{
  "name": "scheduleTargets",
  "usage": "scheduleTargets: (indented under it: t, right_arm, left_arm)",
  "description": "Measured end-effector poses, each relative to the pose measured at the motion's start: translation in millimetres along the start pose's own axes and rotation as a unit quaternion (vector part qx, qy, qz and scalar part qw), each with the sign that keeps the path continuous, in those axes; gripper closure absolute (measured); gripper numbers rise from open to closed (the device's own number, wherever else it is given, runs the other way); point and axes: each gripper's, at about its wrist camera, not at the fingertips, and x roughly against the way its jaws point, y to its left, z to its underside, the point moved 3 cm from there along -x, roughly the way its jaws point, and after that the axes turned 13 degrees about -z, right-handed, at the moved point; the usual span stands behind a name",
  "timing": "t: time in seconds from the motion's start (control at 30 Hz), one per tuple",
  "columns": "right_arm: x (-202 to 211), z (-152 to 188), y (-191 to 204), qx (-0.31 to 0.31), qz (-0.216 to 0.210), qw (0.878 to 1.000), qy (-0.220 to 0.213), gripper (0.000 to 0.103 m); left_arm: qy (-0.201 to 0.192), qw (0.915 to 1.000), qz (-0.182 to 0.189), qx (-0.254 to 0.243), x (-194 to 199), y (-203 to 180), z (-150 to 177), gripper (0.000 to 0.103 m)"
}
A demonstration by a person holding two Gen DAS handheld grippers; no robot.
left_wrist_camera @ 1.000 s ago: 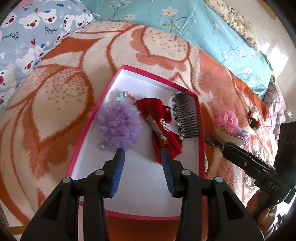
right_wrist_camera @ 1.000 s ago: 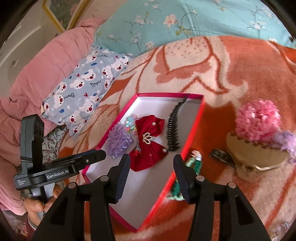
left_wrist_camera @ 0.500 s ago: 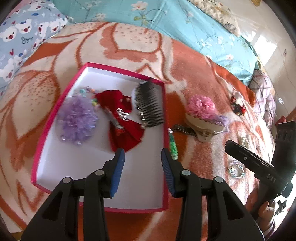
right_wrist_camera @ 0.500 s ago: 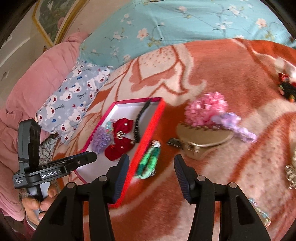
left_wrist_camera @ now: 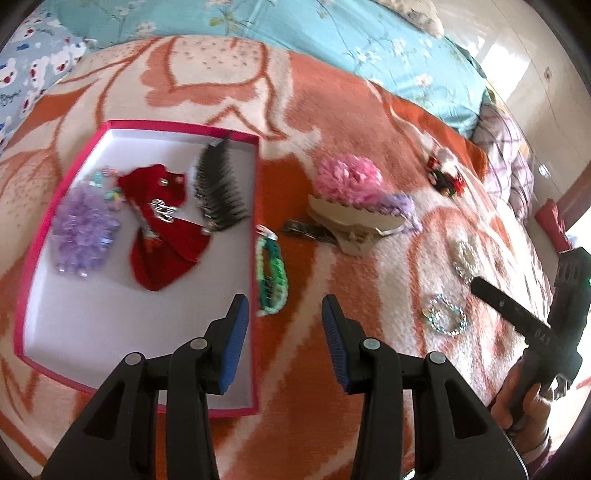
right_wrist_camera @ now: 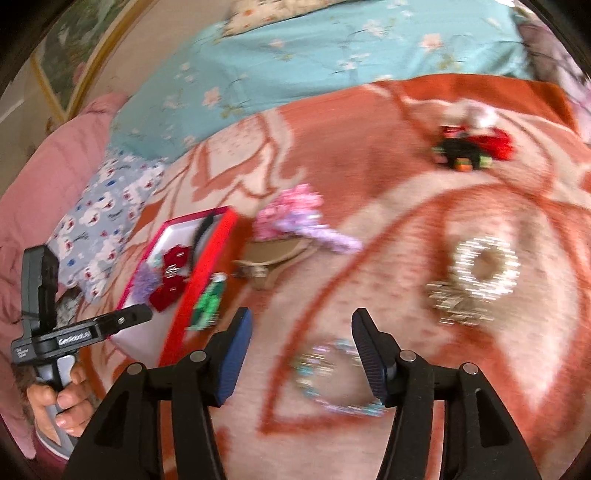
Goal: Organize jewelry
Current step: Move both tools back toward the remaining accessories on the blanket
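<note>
A pink-rimmed white box (left_wrist_camera: pixel 77 332) lies on the orange blanket and holds a purple pompom (left_wrist_camera: pixel 83 229), a red bow (left_wrist_camera: pixel 162 236) and a black comb (left_wrist_camera: pixel 218 188). Just right of the box lies a green bead bracelet (left_wrist_camera: pixel 271 273). My left gripper (left_wrist_camera: pixel 284 314) hovers open and empty over the box's right rim, just short of that bracelet. My right gripper (right_wrist_camera: pixel 303 332) hangs above a pale blue bead bracelet (right_wrist_camera: pixel 332 376); its jaws are opening, with nothing between them. A beige claw clip (left_wrist_camera: pixel 351 225) with a pink flower (left_wrist_camera: pixel 347 177) lies further back.
A silver sparkly ring-shaped piece (right_wrist_camera: pixel 484 266) and a red-and-black clip (right_wrist_camera: pixel 469 147) lie on the blanket to the right. A teal floral quilt (left_wrist_camera: pixel 295 26) and a bear-print pillow (right_wrist_camera: pixel 103 206) border the far side. A person's hand (right_wrist_camera: pixel 59 402) holds the left gripper's handle.
Both grippers have swung right, away from the box's middle. The left now sits over the box's right rim; the right has left the box for the loose bracelets, its jaws a little wider.
</note>
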Motion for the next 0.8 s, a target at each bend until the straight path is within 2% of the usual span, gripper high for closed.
scheduleTargets:
  t: [0.23, 0.4, 0.8]
  right_arm:
    - [28.9, -0.9, -45.2, -0.041, 0.04, 0.998, -0.03, 0.045]
    - [38.5, -3.3, -58.8, -0.05, 0.061, 0.996, -0.041, 0.045]
    - [34.7, -14.2, -99.0, -0.096, 0.101, 0.989, -0.046, 0.045]
  left_arm:
    - [0.012, 0.9992, 0.019, -0.032, -6.4, -38.2, 7.9, 0.064]
    - [0.019, 0.9971, 0.037, -0.065, -10.2, -73.9, 11.8, 0.064]
    - [0.047, 0.9836, 0.058, -0.164, -43.3, -161.5, 16.0, 0.064]
